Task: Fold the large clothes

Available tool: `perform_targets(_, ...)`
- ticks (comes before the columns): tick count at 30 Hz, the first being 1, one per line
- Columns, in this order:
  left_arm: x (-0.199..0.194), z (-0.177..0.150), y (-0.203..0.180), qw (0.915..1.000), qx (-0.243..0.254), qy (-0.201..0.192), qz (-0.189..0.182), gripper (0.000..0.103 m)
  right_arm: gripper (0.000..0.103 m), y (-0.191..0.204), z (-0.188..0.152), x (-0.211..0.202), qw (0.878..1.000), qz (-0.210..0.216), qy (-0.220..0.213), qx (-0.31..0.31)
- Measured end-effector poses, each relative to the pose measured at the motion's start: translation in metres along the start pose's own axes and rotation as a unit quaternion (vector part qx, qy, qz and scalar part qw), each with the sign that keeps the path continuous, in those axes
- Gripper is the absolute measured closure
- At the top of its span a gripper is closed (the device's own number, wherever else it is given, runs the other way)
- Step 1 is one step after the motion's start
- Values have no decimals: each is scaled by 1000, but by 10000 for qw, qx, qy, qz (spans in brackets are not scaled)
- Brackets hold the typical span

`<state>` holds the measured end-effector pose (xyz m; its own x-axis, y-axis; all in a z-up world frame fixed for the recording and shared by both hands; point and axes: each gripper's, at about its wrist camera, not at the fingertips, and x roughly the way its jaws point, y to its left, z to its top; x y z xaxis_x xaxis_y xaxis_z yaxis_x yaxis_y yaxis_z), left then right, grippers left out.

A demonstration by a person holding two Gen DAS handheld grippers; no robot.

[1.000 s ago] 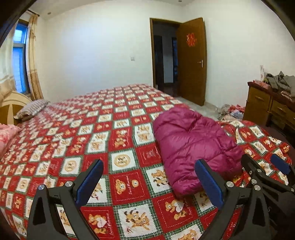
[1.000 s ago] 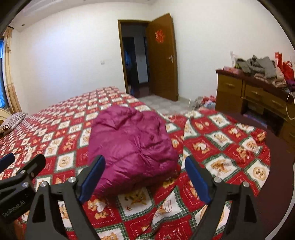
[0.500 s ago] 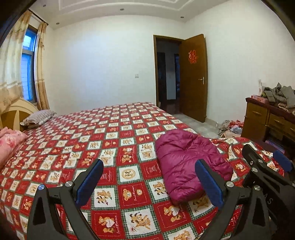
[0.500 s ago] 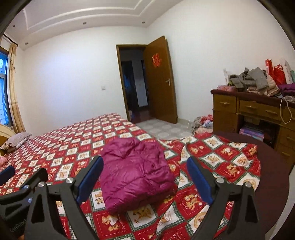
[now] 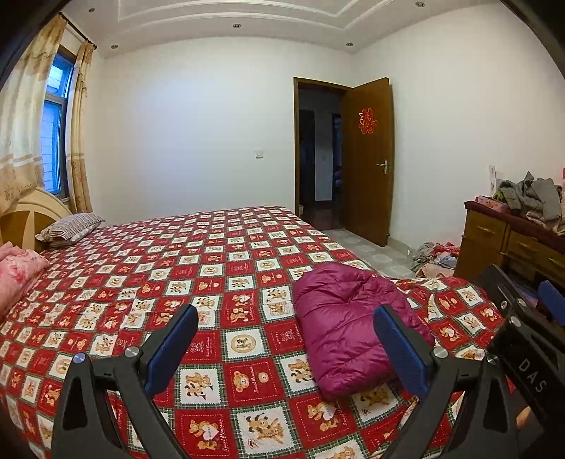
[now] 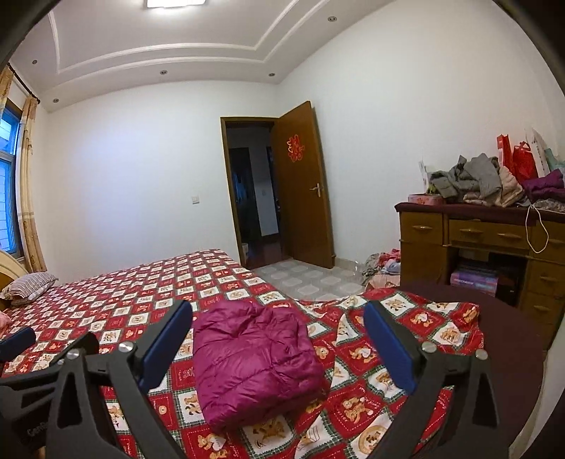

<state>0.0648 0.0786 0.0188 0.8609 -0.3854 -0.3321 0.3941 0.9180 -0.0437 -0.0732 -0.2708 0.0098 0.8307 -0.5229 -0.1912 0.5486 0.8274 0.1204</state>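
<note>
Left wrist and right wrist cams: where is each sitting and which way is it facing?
Left wrist: on the left gripper, above the bed's near edge, facing across it toward the door; shows its own open fingers and the right gripper at right.
Right wrist: on the right gripper, just right of that, facing the same way, with the dresser more central; shows its own open fingers, left gripper at left.
Shared: the folded magenta jacket, bed, door, dresser.

light: even, bright — ceiling panel (image 6: 175, 3) glares | window (image 5: 53, 141) bluish | edges: fisheye-bent, dark corners | focus: sharp
</note>
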Motion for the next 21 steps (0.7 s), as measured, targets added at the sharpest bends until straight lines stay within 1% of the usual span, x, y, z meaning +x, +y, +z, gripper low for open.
perform_targets(5,-4,2,-1,10000,52,-57,12,3,4,-2,0,-2,10000,12,-48,29)
perform_targets(10,-5,4,1,10000,1,-73,-31,3,2,-4,1,-2,10000,-32,-83,36)
perform_targets(14,-6,4,1,9999,55,-108,79,3,2,-7,1,-2,9999,-45,-82,75)
perform_targets(21,-5,3,-1,9998,102,-104,99,3,2,-9,2,-1,9999,-45,-62,95)
